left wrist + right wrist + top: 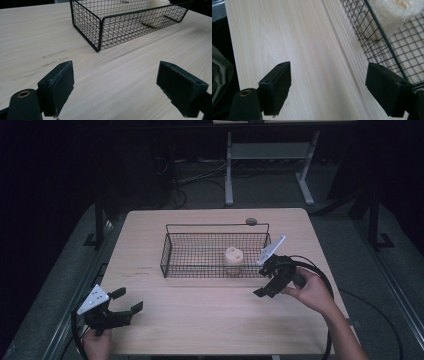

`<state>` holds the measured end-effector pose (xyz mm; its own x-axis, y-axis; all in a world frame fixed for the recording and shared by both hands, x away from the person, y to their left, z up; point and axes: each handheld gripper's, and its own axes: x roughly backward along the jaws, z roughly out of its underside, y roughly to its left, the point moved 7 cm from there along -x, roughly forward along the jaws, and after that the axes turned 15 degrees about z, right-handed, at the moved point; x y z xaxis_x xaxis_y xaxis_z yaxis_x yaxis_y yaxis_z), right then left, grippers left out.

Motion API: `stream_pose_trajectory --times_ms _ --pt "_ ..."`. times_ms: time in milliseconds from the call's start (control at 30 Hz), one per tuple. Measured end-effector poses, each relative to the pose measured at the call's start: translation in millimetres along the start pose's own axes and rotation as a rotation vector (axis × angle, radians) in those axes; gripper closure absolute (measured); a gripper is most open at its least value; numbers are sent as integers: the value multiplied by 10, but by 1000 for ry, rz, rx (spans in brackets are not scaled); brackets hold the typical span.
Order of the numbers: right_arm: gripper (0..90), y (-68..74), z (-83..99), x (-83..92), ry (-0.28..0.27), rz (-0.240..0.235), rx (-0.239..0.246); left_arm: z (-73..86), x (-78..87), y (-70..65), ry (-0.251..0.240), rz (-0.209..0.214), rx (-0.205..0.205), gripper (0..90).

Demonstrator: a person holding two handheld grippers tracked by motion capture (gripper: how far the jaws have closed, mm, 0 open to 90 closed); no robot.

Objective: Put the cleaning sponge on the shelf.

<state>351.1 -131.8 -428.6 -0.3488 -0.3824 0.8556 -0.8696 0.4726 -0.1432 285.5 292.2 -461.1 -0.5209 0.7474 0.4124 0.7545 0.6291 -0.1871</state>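
Note:
A black wire basket (172, 251) stands in the middle of the wooden table (200, 310). A cream-coloured lump with holes in its top (233, 255) sits inside it, towards the right. My left gripper (130, 299) hovers open near the table's front left corner, well apart from the basket. In its own view the left gripper (117, 85) faces the basket's near corner (100, 25) and the cream lump (156, 12) beyond. My right gripper (265, 284) is open just in front of the basket's right end. In its own view the right gripper (329, 85) spans bare wood beside the basket rim (382, 37), with the cream lump (397, 10) behind the mesh.
A small grey round disc (251, 221) lies at the table's far edge behind the basket. Faint marks (145, 268) show on the wood left of the basket. A white desk frame (270, 155) stands on the floor beyond. Dark cloth (219, 75) hangs past the table edge.

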Motion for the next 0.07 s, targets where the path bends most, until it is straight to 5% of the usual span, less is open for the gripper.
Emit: stream_pose_trajectory --times_ms 67 --pt "201 31 51 -1 -10 0 -9 -3 -3 2 -1 1 1 139"
